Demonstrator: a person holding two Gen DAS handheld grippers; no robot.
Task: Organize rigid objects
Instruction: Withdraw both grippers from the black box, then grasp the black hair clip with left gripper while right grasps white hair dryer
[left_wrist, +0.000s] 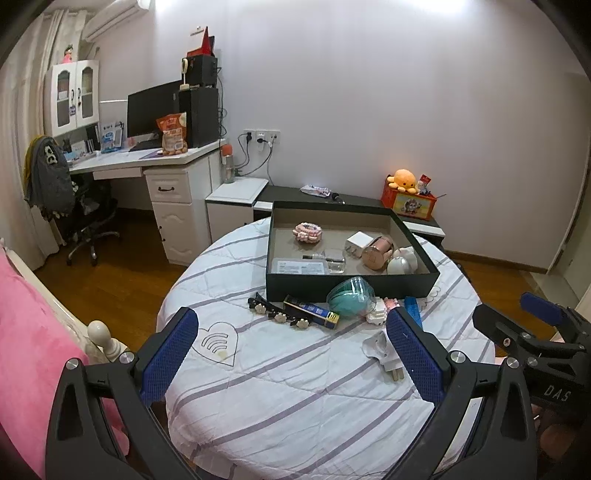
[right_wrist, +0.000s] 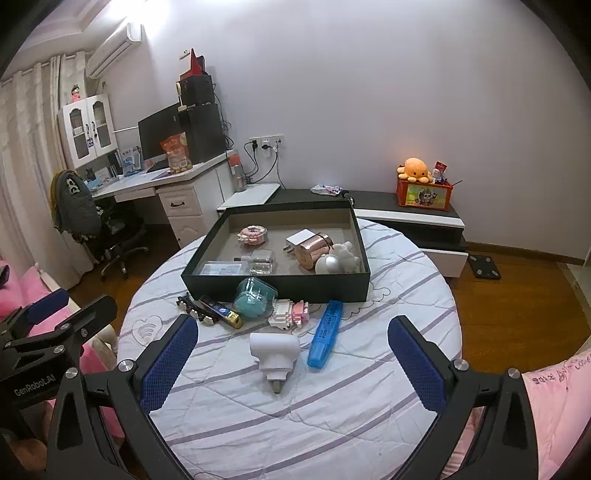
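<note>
A black open box (left_wrist: 347, 286) (right_wrist: 277, 286) sits on the round table and holds a pink knitted item (left_wrist: 307, 232), a white charger (left_wrist: 357, 243), a copper cylinder (left_wrist: 376, 253), a clear bottle (left_wrist: 327, 258) and a white ball (left_wrist: 399, 265). In front of it lie a black hair clip (left_wrist: 277, 314), a dark tube (right_wrist: 221, 312), a teal case (right_wrist: 255, 298), a pink-white block toy (right_wrist: 290, 313), a blue highlighter (right_wrist: 325, 339) and a white plug adapter (right_wrist: 274, 356). My left gripper (left_wrist: 291, 354) is open and empty above the near table. My right gripper (right_wrist: 291, 360) is open, with the adapter between its fingers' lines.
The table has a white quilted cover with purple stripes (right_wrist: 295, 413). A pink bed (left_wrist: 29, 354) is at the left. A desk (left_wrist: 155, 162) with a monitor and a low black cabinet (right_wrist: 406, 210) with an orange plush stand by the wall.
</note>
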